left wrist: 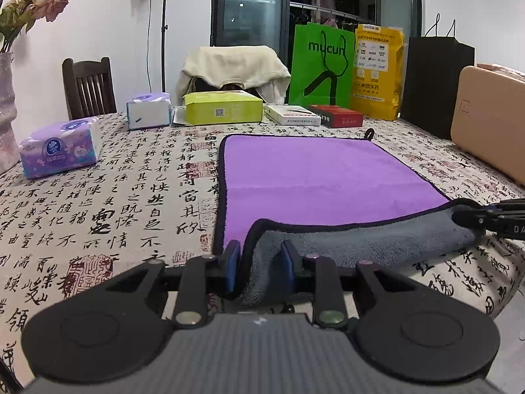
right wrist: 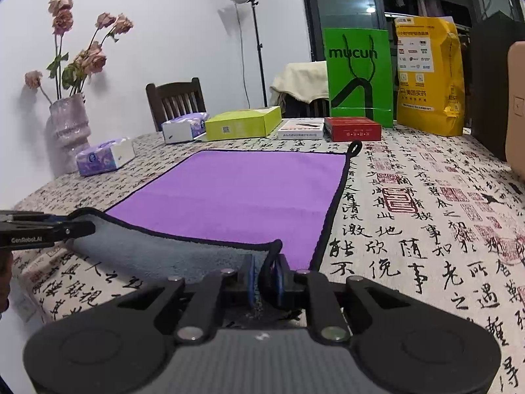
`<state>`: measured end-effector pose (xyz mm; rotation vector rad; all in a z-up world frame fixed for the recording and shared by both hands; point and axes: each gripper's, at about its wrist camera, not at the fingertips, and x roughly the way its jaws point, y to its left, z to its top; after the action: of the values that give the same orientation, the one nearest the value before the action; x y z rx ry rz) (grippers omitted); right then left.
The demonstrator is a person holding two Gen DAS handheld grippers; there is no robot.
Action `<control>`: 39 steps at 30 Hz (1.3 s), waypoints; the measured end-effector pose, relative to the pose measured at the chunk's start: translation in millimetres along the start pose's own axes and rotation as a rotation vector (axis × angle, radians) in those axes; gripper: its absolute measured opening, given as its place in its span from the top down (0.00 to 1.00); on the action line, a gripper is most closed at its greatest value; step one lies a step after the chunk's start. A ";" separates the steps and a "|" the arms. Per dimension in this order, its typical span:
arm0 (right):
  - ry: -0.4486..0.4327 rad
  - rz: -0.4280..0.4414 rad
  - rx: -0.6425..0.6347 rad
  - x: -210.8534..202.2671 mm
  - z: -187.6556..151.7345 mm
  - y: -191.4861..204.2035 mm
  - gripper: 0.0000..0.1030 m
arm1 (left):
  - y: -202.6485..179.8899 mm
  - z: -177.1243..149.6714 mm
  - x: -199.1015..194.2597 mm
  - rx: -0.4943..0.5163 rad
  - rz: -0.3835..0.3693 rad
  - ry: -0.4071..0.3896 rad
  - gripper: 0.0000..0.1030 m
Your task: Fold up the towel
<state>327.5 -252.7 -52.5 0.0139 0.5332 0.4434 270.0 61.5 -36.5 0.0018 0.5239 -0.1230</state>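
A purple towel (left wrist: 315,177) with a black hem and grey underside lies flat on the calligraphy tablecloth; it also shows in the right wrist view (right wrist: 242,193). Its near edge is lifted and turned over, showing grey (left wrist: 361,239). My left gripper (left wrist: 259,262) is shut on the towel's near left corner. My right gripper (right wrist: 264,279) is shut on the near right corner. The right gripper shows at the right edge of the left wrist view (left wrist: 472,218), and the left gripper at the left edge of the right wrist view (right wrist: 78,228).
Tissue packs (left wrist: 59,147), a yellow-green box (left wrist: 223,106), white and red boxes (left wrist: 334,115), green (left wrist: 321,65), yellow and black bags stand along the far table edge. A tan case (left wrist: 489,124) sits far right. A vase (right wrist: 67,131) stands left.
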 end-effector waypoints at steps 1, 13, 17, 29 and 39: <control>0.000 -0.001 -0.009 0.1 -0.1 0.8 0.89 | -0.4 0.4 0.3 0.004 -0.002 0.003 0.79; 0.012 -0.005 -0.031 -1.3 4.3 1.1 0.92 | -2.2 6.2 -3.3 0.016 0.013 0.013 0.90; -0.009 -0.012 -0.028 -6.9 8.7 0.7 0.93 | -2.6 9.4 -6.5 0.042 0.007 -0.005 0.94; -0.068 -0.023 -0.086 -5.7 41.9 0.0 0.94 | 6.8 33.7 -3.8 0.036 -0.021 -0.025 0.96; -0.086 -0.023 -0.143 10.8 69.3 -5.4 0.94 | 15.5 68.1 17.2 0.023 -0.065 -0.027 0.96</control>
<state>372.3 -246.2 1.3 -0.1097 0.4159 0.4560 320.6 72.6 13.4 0.0058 0.4960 -0.1922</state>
